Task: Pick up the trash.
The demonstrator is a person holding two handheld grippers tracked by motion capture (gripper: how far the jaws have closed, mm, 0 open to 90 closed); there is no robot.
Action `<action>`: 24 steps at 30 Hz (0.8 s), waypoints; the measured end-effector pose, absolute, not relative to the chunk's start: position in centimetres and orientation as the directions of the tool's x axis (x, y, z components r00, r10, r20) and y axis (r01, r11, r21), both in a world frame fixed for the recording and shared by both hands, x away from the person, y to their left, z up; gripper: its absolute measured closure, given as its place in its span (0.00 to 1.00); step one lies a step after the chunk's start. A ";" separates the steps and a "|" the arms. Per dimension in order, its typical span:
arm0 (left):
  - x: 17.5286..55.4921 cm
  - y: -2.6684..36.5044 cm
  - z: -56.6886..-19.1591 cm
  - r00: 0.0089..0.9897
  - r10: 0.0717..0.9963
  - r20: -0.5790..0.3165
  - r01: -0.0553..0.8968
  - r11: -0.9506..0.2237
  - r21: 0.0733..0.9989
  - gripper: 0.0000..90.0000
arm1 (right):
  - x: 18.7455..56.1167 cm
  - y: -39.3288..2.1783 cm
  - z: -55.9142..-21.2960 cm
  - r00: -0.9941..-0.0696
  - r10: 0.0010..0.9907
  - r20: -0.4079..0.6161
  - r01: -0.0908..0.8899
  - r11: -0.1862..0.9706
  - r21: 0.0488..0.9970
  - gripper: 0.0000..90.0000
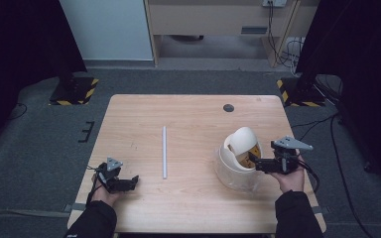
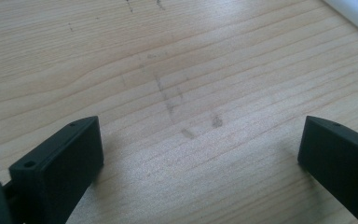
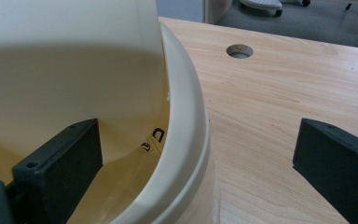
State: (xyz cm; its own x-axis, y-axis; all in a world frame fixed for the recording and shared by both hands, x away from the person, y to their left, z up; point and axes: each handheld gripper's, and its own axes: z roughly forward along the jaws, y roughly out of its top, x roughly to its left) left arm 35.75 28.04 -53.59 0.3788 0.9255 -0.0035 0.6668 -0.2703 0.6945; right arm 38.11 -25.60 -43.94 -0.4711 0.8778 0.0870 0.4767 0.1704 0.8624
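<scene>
The right gripper [image 1: 256,163] is open, its jaws astride the rim of the bowl [image 3: 186,121], one inside, one outside. A cup [image 1: 242,141] leans in the bowl. The left gripper [image 1: 129,182] is open, far off on the bench [image 1: 193,124].

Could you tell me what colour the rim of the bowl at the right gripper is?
Cream, or pale ivory; the bowl rim shows best in the right gripper view.

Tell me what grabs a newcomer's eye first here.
The cream tub with a rounded cup tipped inside it, on the table's right side, with the right tongs open astride its rim. Next, the white rod lying mid-table, and the left tongs open nearby.
</scene>
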 end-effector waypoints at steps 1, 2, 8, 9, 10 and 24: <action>35.8 28.0 -53.6 0.378 0.926 -0.005 0.669 -0.269 0.693 0.00 | 38.2 -25.5 -44.0 -0.468 0.880 0.085 0.478 0.171 0.862 0.03; 35.8 28.0 -53.5 0.375 0.927 -0.004 0.671 -0.269 0.691 0.00 | 38.2 -25.5 -44.0 -0.468 0.880 0.085 0.478 0.171 0.862 0.03; 35.8 28.2 -53.1 0.361 0.932 -0.018 0.686 -0.253 0.682 0.10 | 38.2 -25.5 -44.2 -0.462 0.882 0.094 0.478 0.158 0.864 0.03; 35.8 28.2 -52.9 0.356 0.934 -0.029 0.695 -0.244 0.676 0.12 | 38.0 -25.7 -44.0 -0.463 0.881 0.100 0.470 0.148 0.870 0.03; 35.8 28.2 -52.9 0.356 0.934 -0.029 0.695 -0.244 0.676 0.14 | 38.0 -25.7 -44.0 -0.463 0.881 0.100 0.470 0.148 0.870 0.03; 35.6 25.6 -50.6 0.396 0.913 -0.096 0.637 -0.197 0.745 0.24 | 36.1 -28.0 -43.4 -0.451 0.887 0.102 0.403 0.101 0.910 0.02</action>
